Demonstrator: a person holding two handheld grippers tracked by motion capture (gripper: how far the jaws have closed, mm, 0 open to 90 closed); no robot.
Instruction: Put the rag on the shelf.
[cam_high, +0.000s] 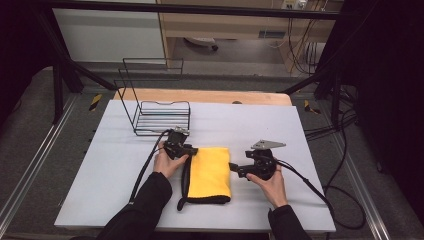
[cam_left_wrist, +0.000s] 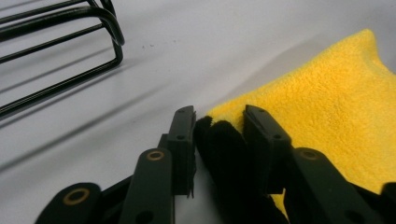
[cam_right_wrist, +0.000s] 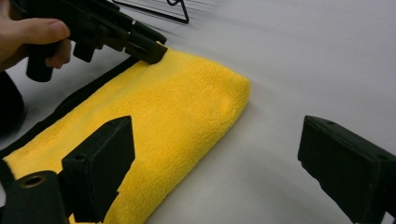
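A folded yellow cloth (cam_high: 212, 172) with a black hem lies on the white table (cam_high: 260, 125), near its front middle. My left gripper (cam_high: 192, 150) is at the cloth's far left corner. In the left gripper view its jaws (cam_left_wrist: 217, 114) stand close together, with the black hem (cam_left_wrist: 219, 140) pinched between them beside the yellow pile (cam_left_wrist: 327, 107). My right gripper (cam_high: 232, 167) is at the cloth's right edge, held low over the table. Its jaws (cam_right_wrist: 215, 140) stand wide open, with the folded edge of the cloth (cam_right_wrist: 163, 107) reaching in between them. The left gripper (cam_right_wrist: 152, 51) also appears there on the far corner.
A black wire basket (cam_high: 160, 117) stands on the table behind my left gripper, close to it (cam_left_wrist: 56, 46). Cables trail from both grippers toward the front and right. Bare white table lies to the right of the cloth (cam_right_wrist: 303, 60).
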